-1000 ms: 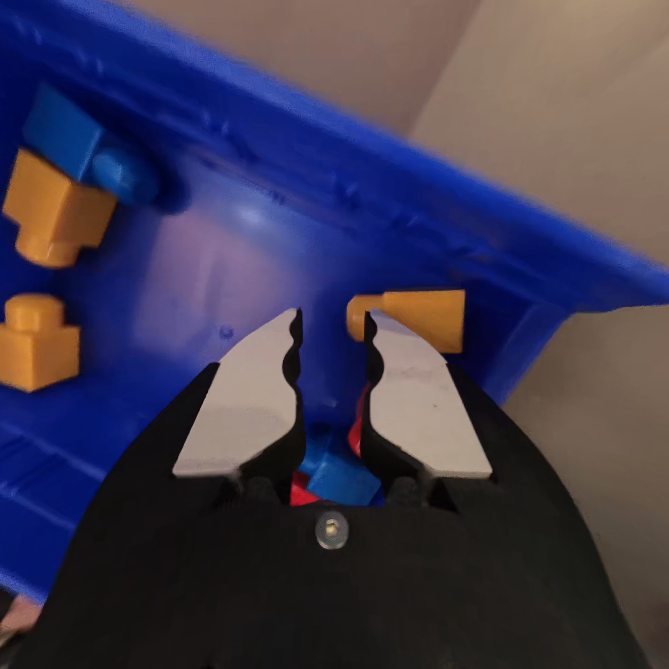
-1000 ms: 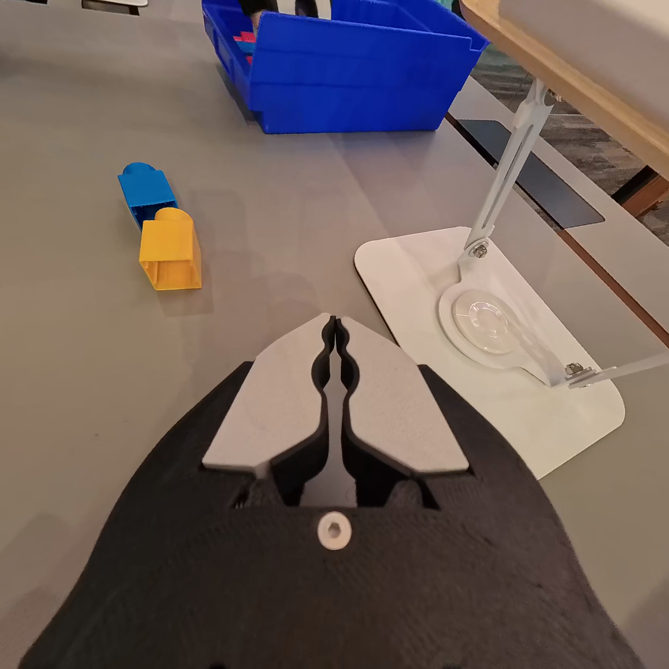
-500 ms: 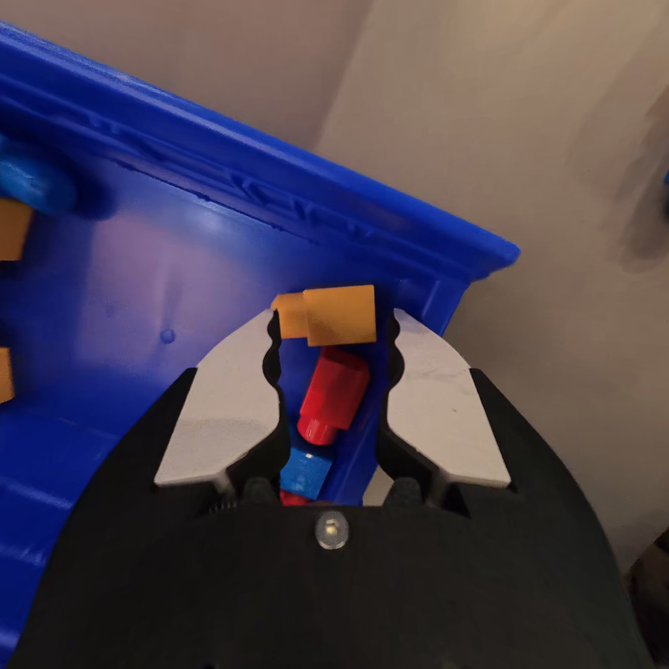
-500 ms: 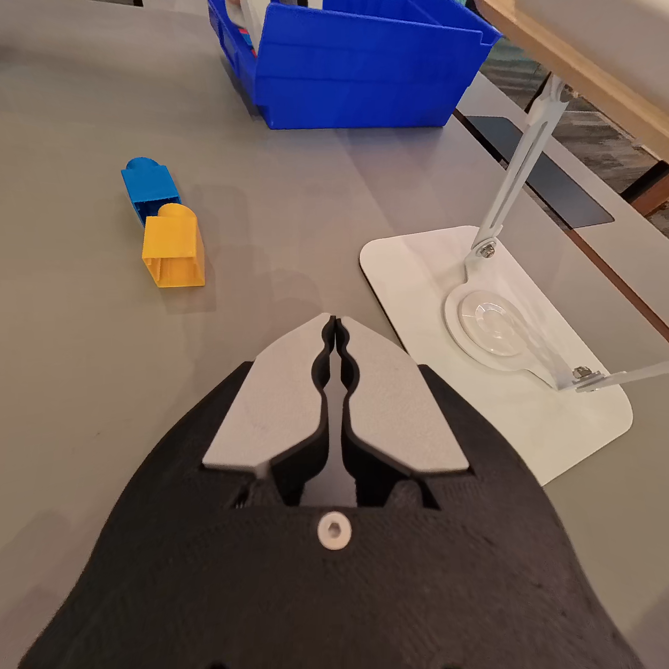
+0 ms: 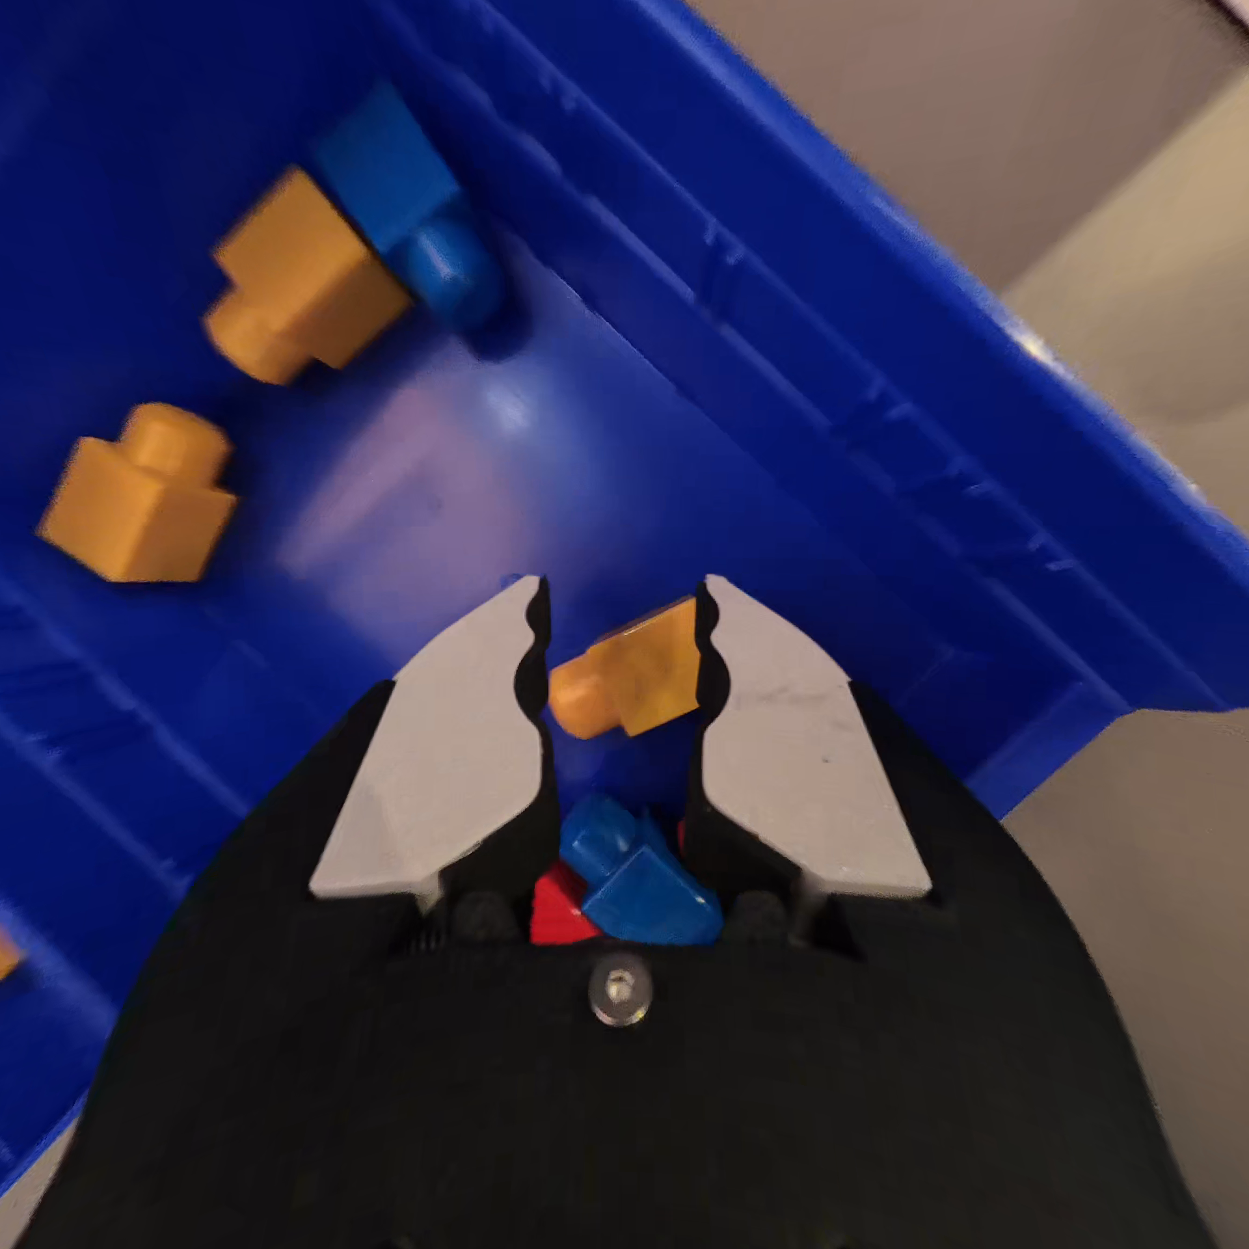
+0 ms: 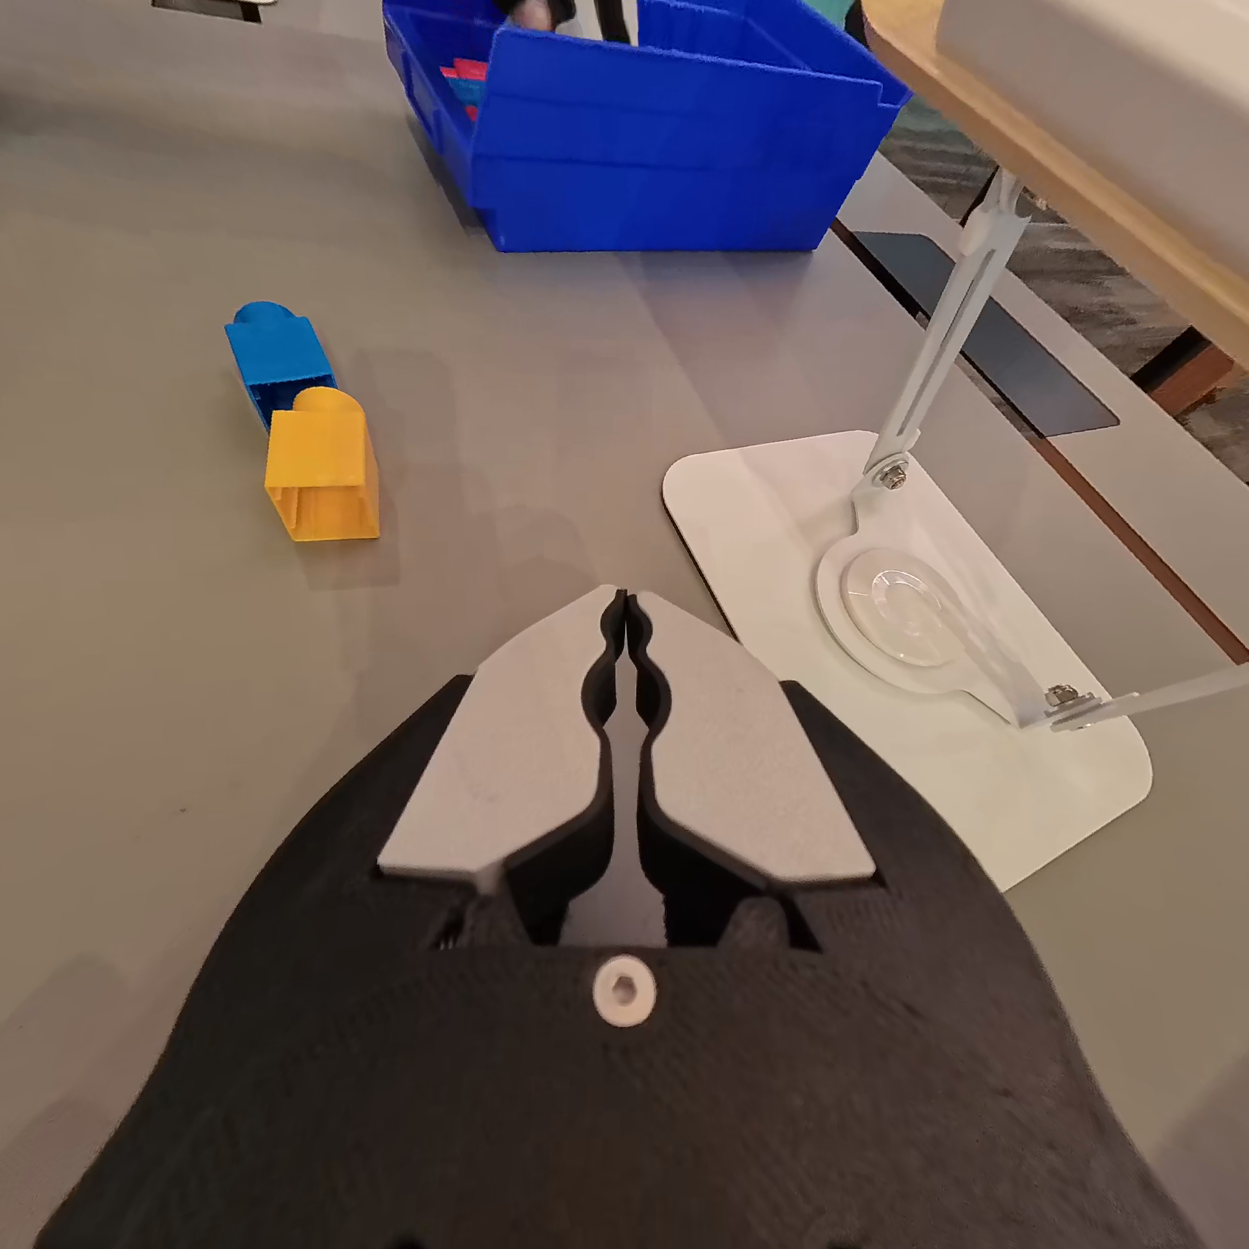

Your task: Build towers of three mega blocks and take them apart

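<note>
- Left wrist view: the left gripper [image 5: 622, 649] is inside the blue bin [image 5: 845, 378], whose rim runs toward 4 o'clock. An orange block [image 5: 635, 676] lies between its parted fingers, touching both pads. Two orange blocks and one blue sit at 10 o'clock.
- Right wrist view: the right gripper [image 6: 622, 598] is closed on nothing above open grey table [image 6: 541, 378]. One blue block [image 6: 277, 358] and one yellow block [image 6: 321, 473] lie at 10 o'clock, a white stand base [image 6: 905, 649] at 2.

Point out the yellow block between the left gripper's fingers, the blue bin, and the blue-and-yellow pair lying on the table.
Yellow block [image 5: 649, 666], left wrist view, on its square body.
Blue bin [image 6: 649, 189], right wrist view, on its front wall.
Blue-and-yellow pair [image 6: 317, 453], right wrist view, on the yellow block's top face.
</note>
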The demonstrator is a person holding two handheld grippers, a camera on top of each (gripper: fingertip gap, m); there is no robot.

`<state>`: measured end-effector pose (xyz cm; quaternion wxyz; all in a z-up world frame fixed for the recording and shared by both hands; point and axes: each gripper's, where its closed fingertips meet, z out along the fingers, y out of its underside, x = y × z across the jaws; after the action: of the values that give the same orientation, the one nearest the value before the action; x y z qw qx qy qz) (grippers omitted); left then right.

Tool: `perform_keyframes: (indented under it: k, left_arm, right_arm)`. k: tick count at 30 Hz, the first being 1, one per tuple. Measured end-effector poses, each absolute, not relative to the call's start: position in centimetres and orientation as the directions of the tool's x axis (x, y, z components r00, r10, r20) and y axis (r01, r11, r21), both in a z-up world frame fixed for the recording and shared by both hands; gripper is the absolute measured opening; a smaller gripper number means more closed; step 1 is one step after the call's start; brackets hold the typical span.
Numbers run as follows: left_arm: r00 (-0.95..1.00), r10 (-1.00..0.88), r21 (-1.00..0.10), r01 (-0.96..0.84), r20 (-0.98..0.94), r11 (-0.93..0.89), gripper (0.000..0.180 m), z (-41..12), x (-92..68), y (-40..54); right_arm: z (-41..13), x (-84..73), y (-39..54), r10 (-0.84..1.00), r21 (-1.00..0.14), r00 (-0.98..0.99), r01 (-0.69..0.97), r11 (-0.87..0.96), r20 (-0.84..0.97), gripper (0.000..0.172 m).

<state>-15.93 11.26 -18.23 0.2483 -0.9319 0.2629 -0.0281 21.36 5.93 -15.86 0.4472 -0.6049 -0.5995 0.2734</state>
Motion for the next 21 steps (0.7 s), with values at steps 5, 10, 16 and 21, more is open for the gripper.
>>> perform_keyframes:
  k: [5, 10, 16, 21]
  left_arm:
    - [0.686, -0.705, -0.366, -0.712, -0.179, -0.599, 0.045, -16.9, -16.5, 8.8]
    - [0.424, -0.867, -0.19, -0.903, -0.261, -0.384, 0.054, -18.6, -17.0, 8.1]
    - [0.338, -0.928, -0.063, -0.941, -0.158, -0.332, 0.06, -22.1, -17.9, 8.5]
    - [0.37, -0.925, -0.134, -0.924, -0.082, -0.358, 0.04, -22.2, -16.5, 8.6]
  right_arm:
    - [-15.8, 21.3, 5.8, 0.971, -0.87, 0.126, 0.479, 0.119, 0.203, 0.0]
    - [-16.1, 21.2, 5.8, 0.972, -0.866, 0.121, 0.486, 0.118, 0.2, 0.0]
    - [-16.3, 21.4, 6.1, 0.973, -0.868, 0.131, 0.487, 0.103, 0.189, 0.0]
    - [-16.4, 21.4, 6.2, 0.974, -0.866, 0.131, 0.49, 0.099, 0.185, 0.0]
